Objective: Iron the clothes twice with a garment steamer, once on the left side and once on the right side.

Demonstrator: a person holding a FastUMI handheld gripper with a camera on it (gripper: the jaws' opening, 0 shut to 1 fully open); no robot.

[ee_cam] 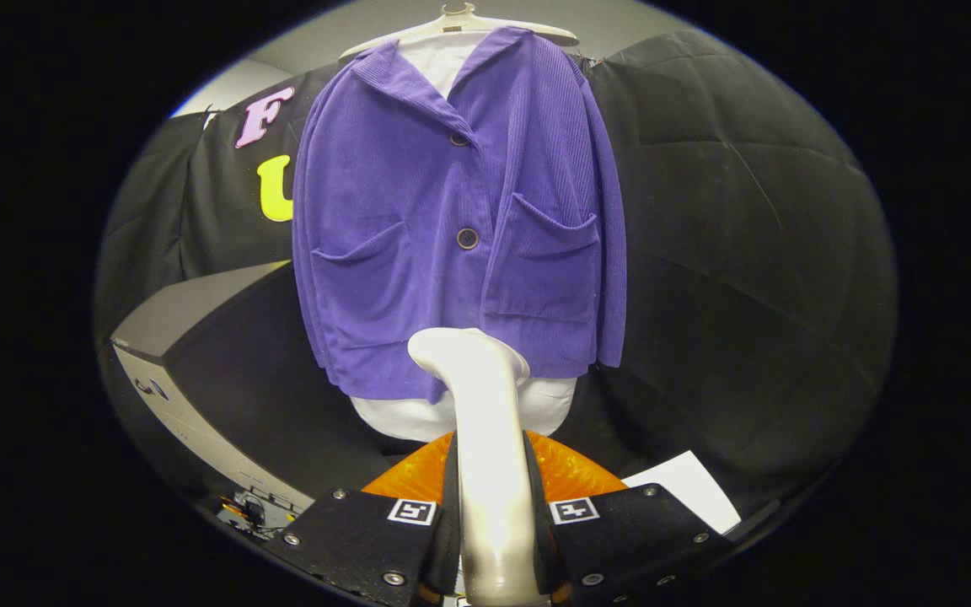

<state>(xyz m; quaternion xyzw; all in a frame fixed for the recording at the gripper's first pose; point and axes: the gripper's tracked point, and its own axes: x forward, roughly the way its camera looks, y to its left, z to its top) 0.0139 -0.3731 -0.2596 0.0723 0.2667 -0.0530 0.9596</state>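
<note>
A purple corduroy jacket [452, 228] hangs on a pale hanger [460, 21] over a white garment [536, 405], facing me, with two front pockets and dark buttons. My gripper [492, 514] is shut on the white handle of the garment steamer [485, 421], which stands upright between the fingers. The steamer's head [464, 350] points left and sits just in front of the jacket's bottom hem, near its middle. Whether the head touches the cloth I cannot tell.
An orange object [570, 468] lies just ahead of the fingers, under the steamer. A grey box-like unit [190, 337] stands to the left of the jacket. A white sheet [692, 489] lies to the right. Black cloth walls stand behind.
</note>
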